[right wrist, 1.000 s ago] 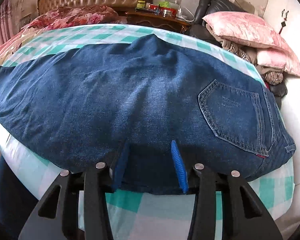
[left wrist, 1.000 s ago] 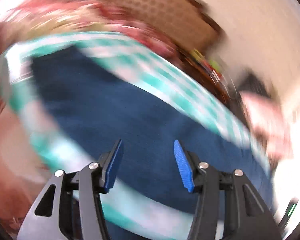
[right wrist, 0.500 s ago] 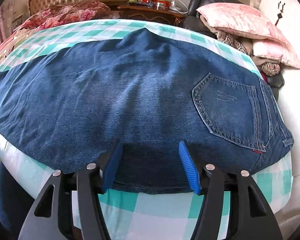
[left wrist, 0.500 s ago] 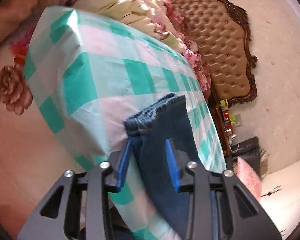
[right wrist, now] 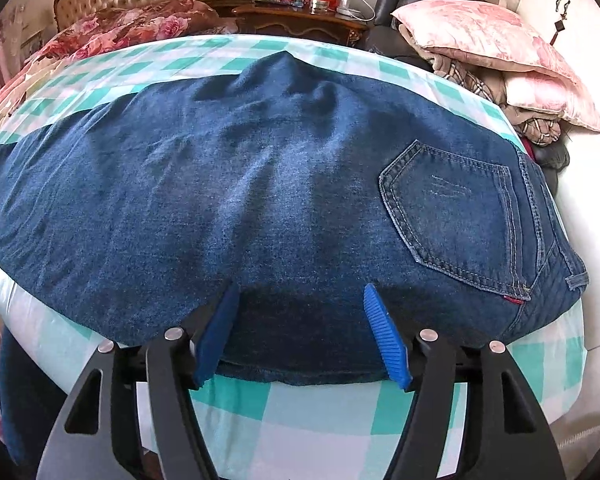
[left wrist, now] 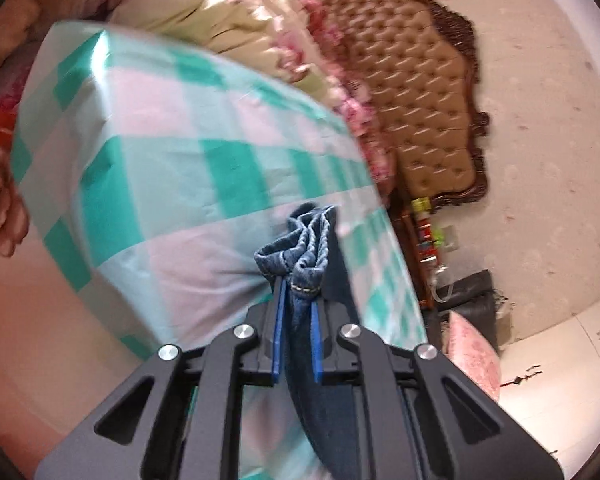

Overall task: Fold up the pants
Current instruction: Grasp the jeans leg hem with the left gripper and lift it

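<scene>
The left gripper point(left wrist: 296, 300) has its blue pads pressed onto a bunched hem of the jeans point(left wrist: 306, 240), the layered denim edges sticking up past the fingertips while the rest of the leg drops out of sight behind the gripper body. Behind it the green-checked sheet point(left wrist: 160, 152) is smeared by motion blur, as are the floral quilt point(left wrist: 236, 28) and the tufted headboard point(left wrist: 424, 92) — their details are hard to read. In the right wrist view the jeans point(right wrist: 260, 184) lie spread across the bed, back pocket point(right wrist: 448, 216) up toward the right, the left end cut off by the lens edge. The right gripper point(right wrist: 300, 332) hovers at the near edge of the denim with jaws spread wide, holding nothing; whether its tips touch the cloth cannot be told. Pink pillows point(right wrist: 480, 36) sit heaped beyond the bed's right corner, and small items on the nightstand point(right wrist: 300, 20) are too tiny to identify.
</scene>
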The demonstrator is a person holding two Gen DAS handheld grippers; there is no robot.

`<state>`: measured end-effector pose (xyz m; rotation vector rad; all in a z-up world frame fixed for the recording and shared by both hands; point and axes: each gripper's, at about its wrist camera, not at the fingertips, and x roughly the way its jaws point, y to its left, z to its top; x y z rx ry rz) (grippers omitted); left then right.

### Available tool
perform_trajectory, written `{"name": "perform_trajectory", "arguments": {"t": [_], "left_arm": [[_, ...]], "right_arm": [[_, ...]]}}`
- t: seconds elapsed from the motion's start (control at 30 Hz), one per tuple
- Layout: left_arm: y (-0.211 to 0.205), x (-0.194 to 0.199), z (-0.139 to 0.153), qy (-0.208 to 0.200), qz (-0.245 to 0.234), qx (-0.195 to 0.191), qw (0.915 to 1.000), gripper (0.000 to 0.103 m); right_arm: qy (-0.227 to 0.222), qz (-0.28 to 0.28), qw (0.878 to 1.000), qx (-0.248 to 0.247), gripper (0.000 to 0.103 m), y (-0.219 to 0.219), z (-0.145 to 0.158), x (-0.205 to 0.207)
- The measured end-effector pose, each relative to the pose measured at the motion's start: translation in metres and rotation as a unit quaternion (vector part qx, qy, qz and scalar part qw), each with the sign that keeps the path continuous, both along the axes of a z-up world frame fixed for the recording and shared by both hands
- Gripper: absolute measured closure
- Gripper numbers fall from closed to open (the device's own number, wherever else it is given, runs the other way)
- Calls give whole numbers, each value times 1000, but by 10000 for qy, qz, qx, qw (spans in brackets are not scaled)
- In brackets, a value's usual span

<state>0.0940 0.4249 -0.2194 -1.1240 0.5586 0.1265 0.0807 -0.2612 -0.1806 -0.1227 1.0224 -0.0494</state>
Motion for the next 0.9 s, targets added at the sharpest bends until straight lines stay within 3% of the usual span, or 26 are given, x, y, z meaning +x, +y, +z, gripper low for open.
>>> {"name": "perform_trajectory", "arguments": {"t": [0.07,0.13,0.17,0.33,0.57,0.63,0.67,0.7,0.77,0.83,0.9], "left_arm": [[-2,-1,-1,31,50,28,10000,87],[-3,-1,-9,153,95,-137,9997,67],[-3,-3,-12,100,113,-270,9995,65],[-1,-14,-21,96,192,-559,9982,62],[-4,-7,-20,251,133,-405,9988,60],[-7,-1,-20,295,17,-330,9990,63],[-8,5,-18,342,-39,-237,9991,70],[-9,9,-18,400,-106,-141,9990,94],[-8,12,-18,421,-133,-110,9990,96],[-8,13,-16,356,-168,-69,9992,96],[-10,15,-13,347,-184,-21,9992,96]], "right_arm": [[5,5,10000,-10,39,1,0,0],[10,21,10000,-13,39,1,0,1],[11,24,10000,0,39,0,0,1],[1,9,10000,5,39,1,0,0],[-20,-10,10000,-1,37,0,0,0],[-28,-12,10000,14,37,0,0,0],[-24,-20,10000,23,37,0,-1,0],[-18,-27,10000,32,38,0,0,0],[-26,-64,9999,106,41,-1,4,1],[-141,8,9988,463,52,1,19,2],[-285,257,9971,657,53,12,33,6]]}}
